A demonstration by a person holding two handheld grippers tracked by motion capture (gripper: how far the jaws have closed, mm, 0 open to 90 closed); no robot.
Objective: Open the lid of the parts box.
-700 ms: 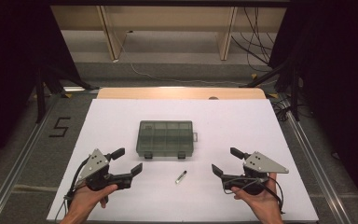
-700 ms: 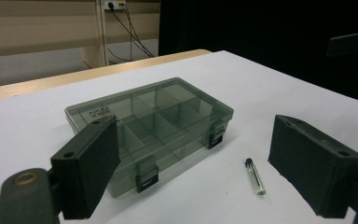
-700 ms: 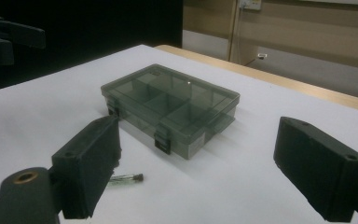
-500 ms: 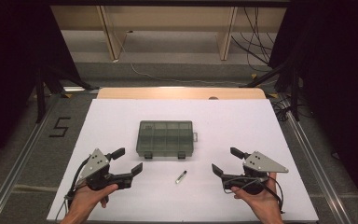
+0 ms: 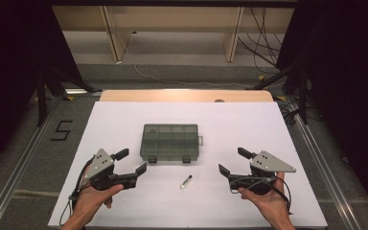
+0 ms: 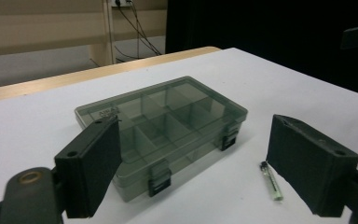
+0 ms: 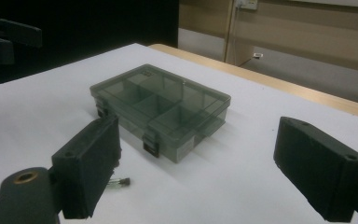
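The left gripper (image 5: pixel 133 162) rests left of and nearer than the closed compartment box (image 5: pixel 170 142), jaws apart and empty. A small vial (image 5: pixel 186 181) lies just in front of the box. The right gripper (image 5: pixel 233 162) sits to the box's right, jaws likewise spread.

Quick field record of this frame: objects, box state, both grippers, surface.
surface: white table top
box: translucent grey compartment box, lid shut, two front latches down
small item: small glass vial, lying flat, in front of the box, apart from it
left gripper: open, nothing between jaws, left of the vial
right gripper: open, nothing between jaws, right of the vial
contact: neither gripper touches the box or vial
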